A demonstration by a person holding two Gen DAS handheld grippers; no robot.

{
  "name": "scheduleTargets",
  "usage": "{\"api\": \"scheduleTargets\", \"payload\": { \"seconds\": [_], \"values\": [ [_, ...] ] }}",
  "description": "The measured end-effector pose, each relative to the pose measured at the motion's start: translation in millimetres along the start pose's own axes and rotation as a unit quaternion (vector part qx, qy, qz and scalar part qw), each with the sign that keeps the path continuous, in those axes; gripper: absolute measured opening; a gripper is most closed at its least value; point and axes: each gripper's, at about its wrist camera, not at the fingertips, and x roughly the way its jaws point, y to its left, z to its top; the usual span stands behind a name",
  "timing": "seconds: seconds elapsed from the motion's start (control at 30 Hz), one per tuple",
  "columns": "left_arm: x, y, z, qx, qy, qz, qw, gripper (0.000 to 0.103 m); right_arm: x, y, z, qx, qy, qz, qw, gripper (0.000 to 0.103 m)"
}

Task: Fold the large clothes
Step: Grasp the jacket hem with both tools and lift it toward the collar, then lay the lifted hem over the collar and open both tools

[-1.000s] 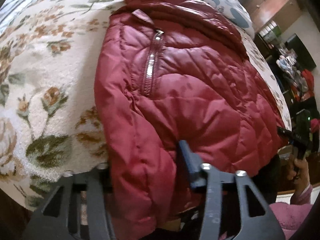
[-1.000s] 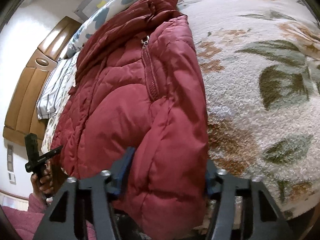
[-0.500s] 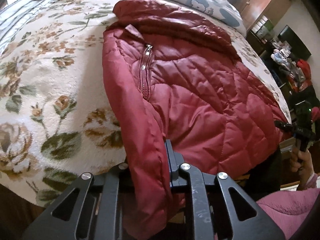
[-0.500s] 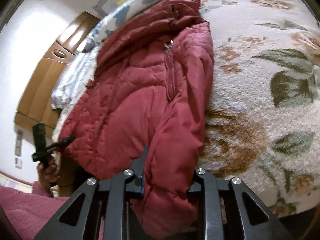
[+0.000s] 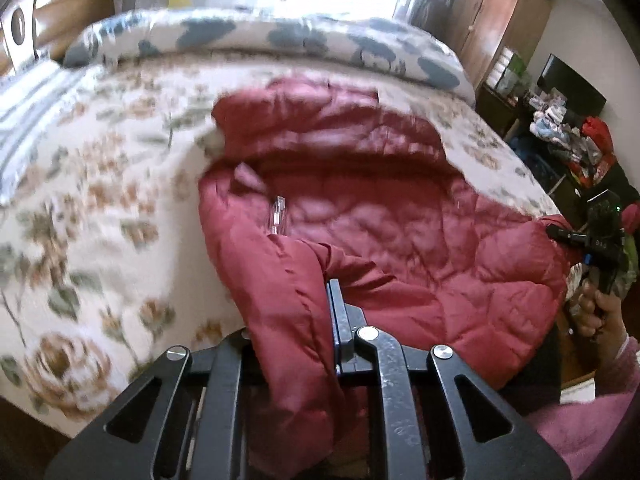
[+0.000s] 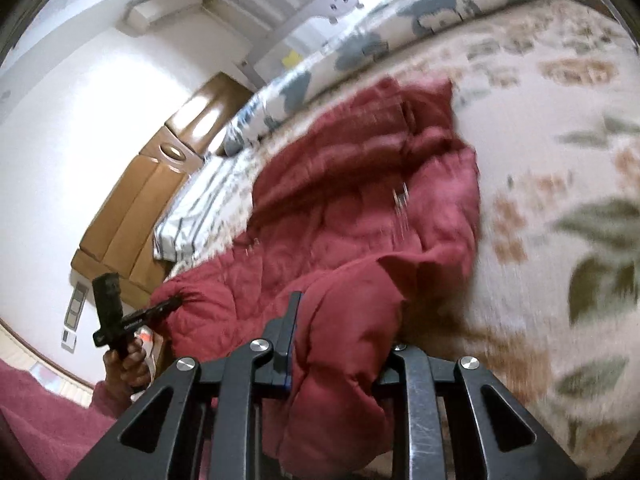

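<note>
On the bed (image 5: 92,216), over its flowered blanket, a red padded jacket (image 5: 380,240) lies spread with its collar toward the far pillows and its hem at the near edge. Each bottom corner is pinched: the left gripper (image 5: 296,320) has its fingers nearly closed on a thick fold of the hem, and the right gripper (image 6: 340,344) is clamped the same way on the opposite corner. Holding both corners at once keeps the hem taut and level, which suits carrying the lower half up and over toward the collar in one even fold. The puffy filling bunches between the fingers, so the grip looks secure, though slick fabric could creep.
</note>
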Motion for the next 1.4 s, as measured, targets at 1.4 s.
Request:
{"api": "scheduleTargets", "payload": {
  "seconds": [1.4],
  "values": [
    [119,47,203,-0.098,-0.061,0.086,0.9897,0.021,101,-20,206,0.028,-0.126,-0.136,0.982,0.024]
  ]
}}
